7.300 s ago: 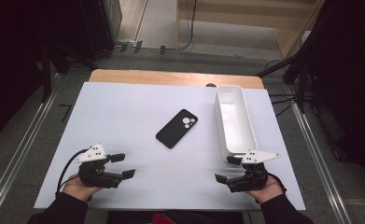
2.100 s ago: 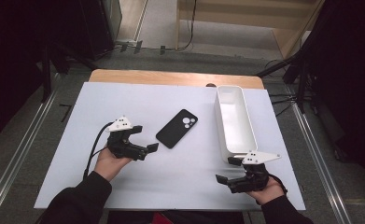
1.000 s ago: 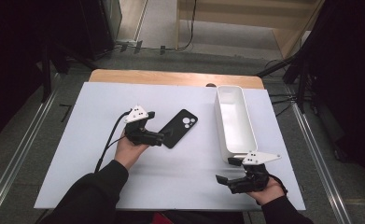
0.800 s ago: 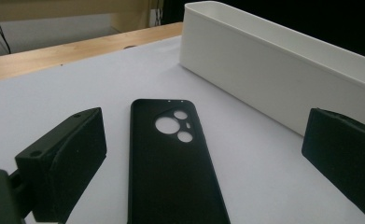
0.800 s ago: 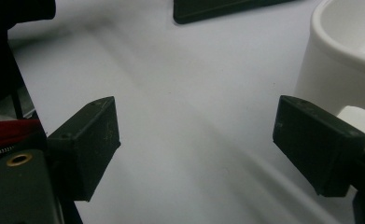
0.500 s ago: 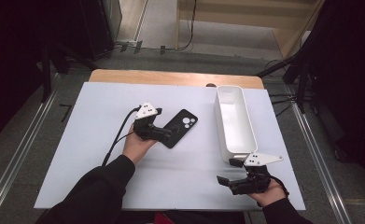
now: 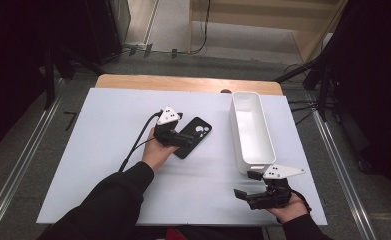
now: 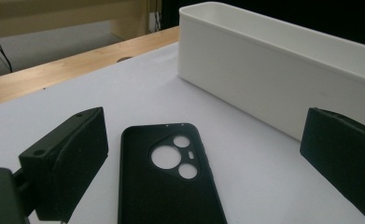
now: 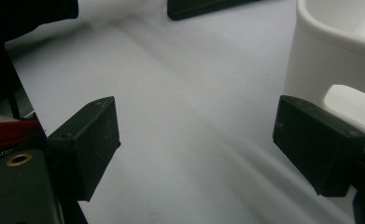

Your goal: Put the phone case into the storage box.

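At phone case: left gripper arrived, jaws spread; right gripper unmoved.

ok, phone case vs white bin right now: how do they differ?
The phone case is black, flat and thin, lying at a slant on the table; the white bin is a tall-walled, long open box lying straight along the table's right side. The case is much smaller than the bin. The case lies between the left gripper's open fingers; nothing is at the bin. Both rest on the table, and the bin looks empty.
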